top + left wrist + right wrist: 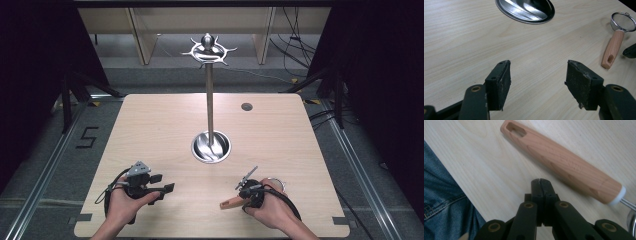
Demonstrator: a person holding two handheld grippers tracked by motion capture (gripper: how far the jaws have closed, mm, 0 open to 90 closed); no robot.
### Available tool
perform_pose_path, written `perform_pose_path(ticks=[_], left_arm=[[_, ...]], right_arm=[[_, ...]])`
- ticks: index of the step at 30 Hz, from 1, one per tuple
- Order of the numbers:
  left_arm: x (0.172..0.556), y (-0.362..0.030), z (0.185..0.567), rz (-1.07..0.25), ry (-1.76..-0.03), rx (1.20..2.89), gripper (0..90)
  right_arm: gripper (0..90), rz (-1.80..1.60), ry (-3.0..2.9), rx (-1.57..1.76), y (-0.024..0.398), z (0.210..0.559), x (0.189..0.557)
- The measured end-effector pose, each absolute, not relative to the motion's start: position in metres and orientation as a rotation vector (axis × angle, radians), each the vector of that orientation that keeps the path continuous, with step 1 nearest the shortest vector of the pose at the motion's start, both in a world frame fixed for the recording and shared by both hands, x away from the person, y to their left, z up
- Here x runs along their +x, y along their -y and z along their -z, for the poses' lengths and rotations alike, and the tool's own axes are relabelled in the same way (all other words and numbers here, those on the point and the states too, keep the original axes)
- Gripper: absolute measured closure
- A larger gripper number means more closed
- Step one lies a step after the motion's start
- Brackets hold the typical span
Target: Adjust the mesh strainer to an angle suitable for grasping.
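Lying flat on the table [150,130], the strainer [564,162] sits just beside the right gripper [541,181], whose jaws are pressed together. The left gripper [537,82] is well apart, jaws wide.

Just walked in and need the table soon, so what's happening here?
A person sits at a wooden table with a gripper in each hand. The left gripper hovers open over bare wood. The right gripper is shut on nothing, beside the wooden handle of a small strainer lying flat. A metal stand with hooks rises mid-table, nothing hanging on it.
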State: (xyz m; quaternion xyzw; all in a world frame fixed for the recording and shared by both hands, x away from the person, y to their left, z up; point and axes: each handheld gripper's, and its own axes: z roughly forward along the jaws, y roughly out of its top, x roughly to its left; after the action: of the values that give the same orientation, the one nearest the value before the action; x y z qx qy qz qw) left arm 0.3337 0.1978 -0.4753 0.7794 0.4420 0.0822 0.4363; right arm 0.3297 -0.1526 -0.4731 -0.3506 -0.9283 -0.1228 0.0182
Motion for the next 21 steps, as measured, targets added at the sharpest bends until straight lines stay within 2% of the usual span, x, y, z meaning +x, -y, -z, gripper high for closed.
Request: perform_pose_path(ticks=[16,21], left_arm=[[0.334,-0.199,0.475,-0.214,-1.11,1.929,36.0],[0.333,-0.199,0.475,-0.219,-1.115,1.912,36.0]], right_arm=[[90.0,0.4,2.887,-1.203,0.136,0.478,0.353],[90.0,0.445,2.888,-1.284,0.137,0.478,0.375]])
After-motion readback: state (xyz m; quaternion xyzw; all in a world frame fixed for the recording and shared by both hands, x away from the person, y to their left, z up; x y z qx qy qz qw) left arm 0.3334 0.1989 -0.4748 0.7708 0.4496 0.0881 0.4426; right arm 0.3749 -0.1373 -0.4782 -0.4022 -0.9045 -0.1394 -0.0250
